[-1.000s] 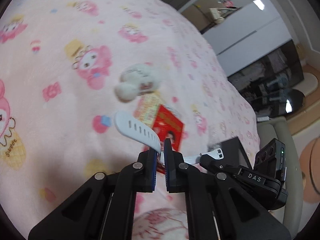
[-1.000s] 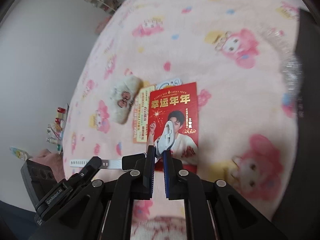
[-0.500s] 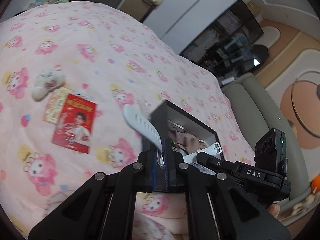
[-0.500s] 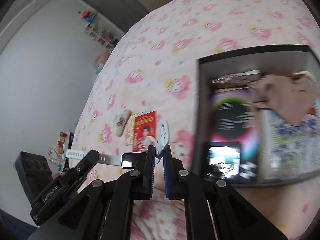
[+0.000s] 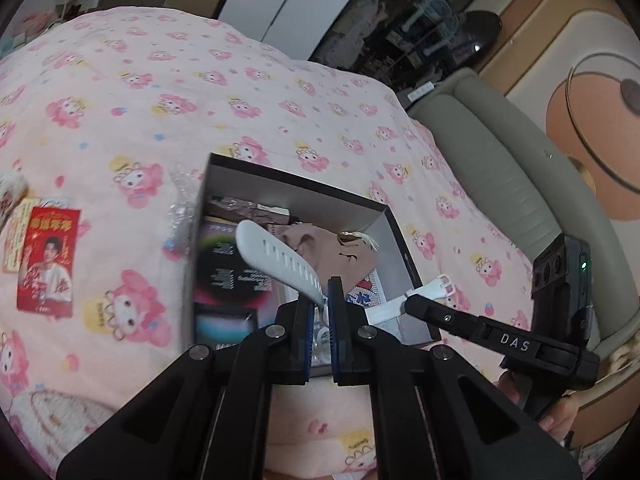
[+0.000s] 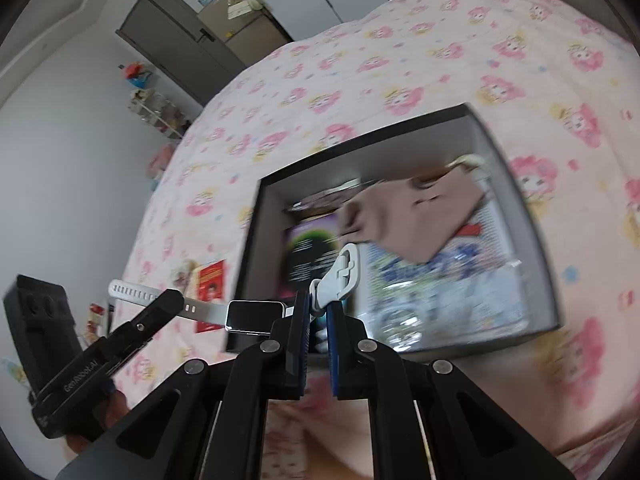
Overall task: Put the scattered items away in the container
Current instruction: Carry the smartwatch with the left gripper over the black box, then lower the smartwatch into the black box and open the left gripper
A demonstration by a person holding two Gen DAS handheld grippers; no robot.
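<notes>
A white smartwatch hangs between both grippers over an open black box [image 5: 296, 186]. My left gripper [image 5: 322, 300] is shut on the holed strap [image 5: 276, 260]. My right gripper [image 6: 318, 308] is shut on the buckle strap [image 6: 344, 272]. The watch's dark face [image 6: 254, 316] sits just left of the right fingers, above the box's near corner. The box [image 6: 360, 152] holds a beige pouch [image 6: 412, 216], a dark booklet and printed packets. A red card [image 5: 48, 260] and a white plush toy [image 5: 8, 196] lie on the pink blanket left of the box.
The box rests on a bed covered with a pink cartoon blanket [image 5: 160, 92]. A grey padded bed edge [image 5: 500, 168] runs along the right. A yellow card [image 5: 12, 236] lies beside the red one. Shelves and a dark door [image 6: 172, 36] stand by the far wall.
Both grippers have carried the watch up and away from above the red card to above the open box. Their hold on the straps is unchanged.
</notes>
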